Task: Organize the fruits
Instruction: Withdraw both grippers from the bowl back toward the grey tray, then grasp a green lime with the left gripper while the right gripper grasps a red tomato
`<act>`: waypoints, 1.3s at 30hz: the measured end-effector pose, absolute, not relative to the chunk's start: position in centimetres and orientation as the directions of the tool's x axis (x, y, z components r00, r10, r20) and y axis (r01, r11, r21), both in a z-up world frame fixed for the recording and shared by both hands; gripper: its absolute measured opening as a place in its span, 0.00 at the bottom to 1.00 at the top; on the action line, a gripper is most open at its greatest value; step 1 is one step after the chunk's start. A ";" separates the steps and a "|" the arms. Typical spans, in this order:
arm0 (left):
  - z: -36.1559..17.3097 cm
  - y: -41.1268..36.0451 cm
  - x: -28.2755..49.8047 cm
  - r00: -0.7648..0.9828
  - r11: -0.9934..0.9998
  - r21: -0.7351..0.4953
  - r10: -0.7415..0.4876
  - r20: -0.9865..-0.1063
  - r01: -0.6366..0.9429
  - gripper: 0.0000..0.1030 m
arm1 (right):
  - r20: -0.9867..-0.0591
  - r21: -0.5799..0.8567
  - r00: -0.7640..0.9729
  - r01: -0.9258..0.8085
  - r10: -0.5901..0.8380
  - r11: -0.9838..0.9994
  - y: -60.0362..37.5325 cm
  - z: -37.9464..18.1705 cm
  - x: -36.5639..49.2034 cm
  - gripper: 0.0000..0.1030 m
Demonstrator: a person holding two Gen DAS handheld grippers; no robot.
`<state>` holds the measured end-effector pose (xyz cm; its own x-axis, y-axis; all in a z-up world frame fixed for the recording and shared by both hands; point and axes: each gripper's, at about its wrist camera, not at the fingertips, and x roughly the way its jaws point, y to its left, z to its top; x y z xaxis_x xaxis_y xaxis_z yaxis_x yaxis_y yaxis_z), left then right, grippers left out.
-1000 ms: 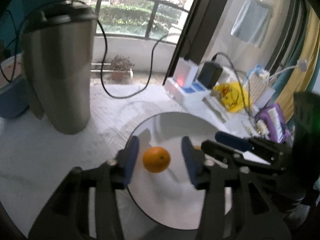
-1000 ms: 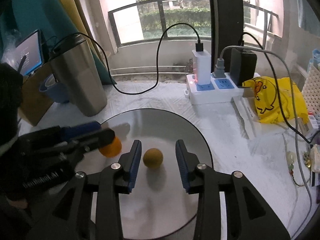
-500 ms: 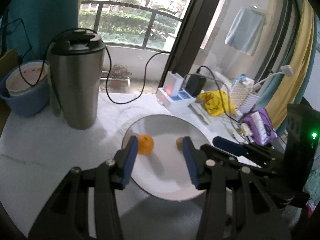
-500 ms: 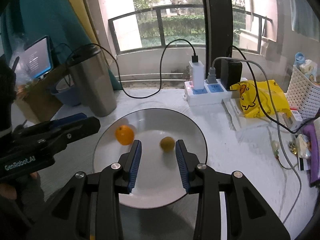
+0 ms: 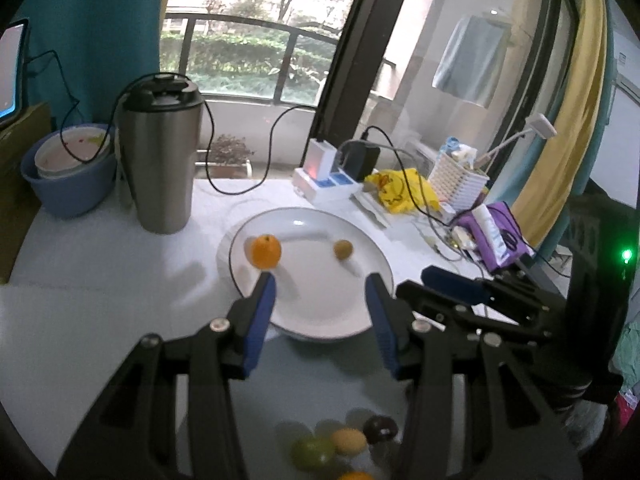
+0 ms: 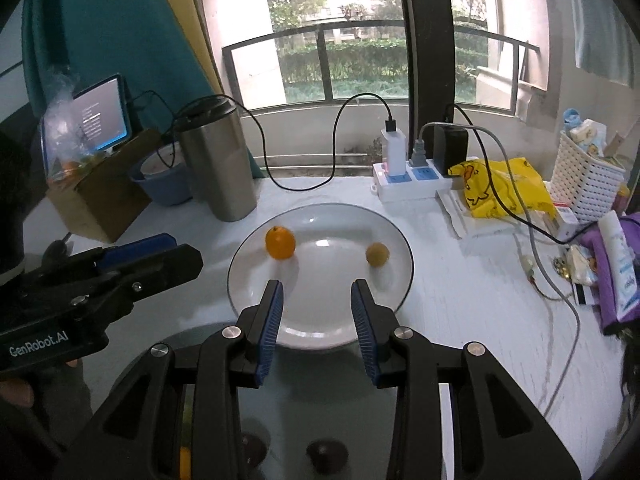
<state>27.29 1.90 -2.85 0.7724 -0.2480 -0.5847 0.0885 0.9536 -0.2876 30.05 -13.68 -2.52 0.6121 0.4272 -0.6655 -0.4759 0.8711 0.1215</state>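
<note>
Both grippers hung over the near rim of the white plate [image 6: 400, 240], jaws apart, nothing held: left gripper [image 5: 320, 300], right gripper [image 6: 316, 304]. Orange [image 6: 280, 243] sat on the plate's left side, brownish fruit [image 6: 377, 255] on its right, well apart. Only the left wrist view showed a green fruit [image 5: 312, 453] and a tan fruit [image 5: 349, 441] on the near side of the plate. Steel tumbler [image 6: 218, 164] stood left-behind the plate, power strip [image 6: 404, 184] behind it; white tabletop [image 6: 460, 300], window at the back.

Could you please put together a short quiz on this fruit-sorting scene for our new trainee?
1. True or false: the left gripper holds the orange.
2. How many fruits lie on the white plate?
3. What stands nearest the plate's far left rim: A) steel tumbler, B) yellow bag, C) white basket?

Key: 1 false, both grippers are open and empty; 2 two, the orange and a small brown fruit; 3 A.
</note>
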 end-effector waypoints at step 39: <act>-8.2 -0.5 13.9 0.735 0.955 -0.294 -0.230 -0.638 0.043 0.73 | -0.714 0.092 0.579 -0.481 0.395 0.872 -15.7 -5.7 15.8 0.36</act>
